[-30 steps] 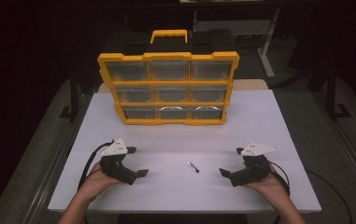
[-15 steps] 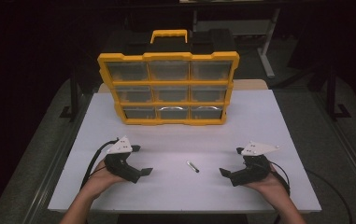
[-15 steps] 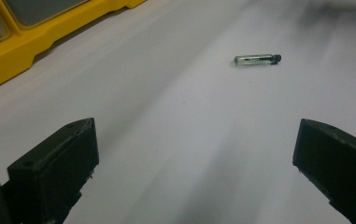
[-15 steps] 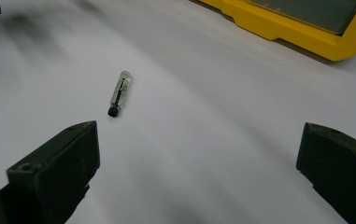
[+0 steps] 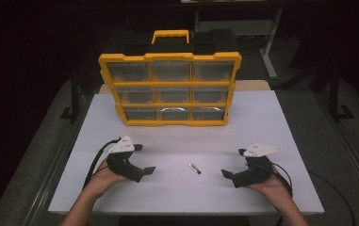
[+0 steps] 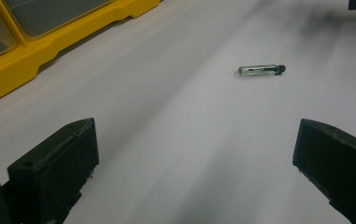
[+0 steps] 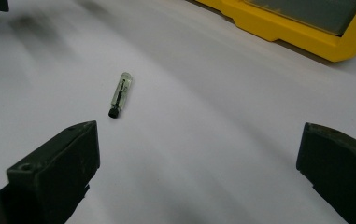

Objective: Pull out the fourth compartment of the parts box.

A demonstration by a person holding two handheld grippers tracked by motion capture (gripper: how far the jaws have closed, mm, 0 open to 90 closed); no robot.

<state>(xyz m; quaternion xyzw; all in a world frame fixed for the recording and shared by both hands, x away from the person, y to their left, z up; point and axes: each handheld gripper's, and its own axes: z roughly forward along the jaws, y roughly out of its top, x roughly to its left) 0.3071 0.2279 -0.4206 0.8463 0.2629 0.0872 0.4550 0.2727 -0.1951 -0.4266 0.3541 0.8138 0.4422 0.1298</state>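
Since a moment ago our left gripper [image 5: 141, 159] has lifted slightly and edged towards the centre; our right gripper [image 5: 232, 165] has barely shifted. Both have their jaws spread wide and hold nothing, each aimed inward, which we judge readies either one for a pick. Between them, on the white tabletop [image 5: 262, 117], lies the small clear glass-like cylinder with a black cap [image 5: 194, 168], well in front of the yellow drawer organiser [image 5: 169, 84]. Its long axis runs diagonally, black cap towards the person's right.

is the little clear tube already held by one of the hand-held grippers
No, the little clear tube lies loose on the white table, between the open left hand-held gripper and right hand-held gripper.
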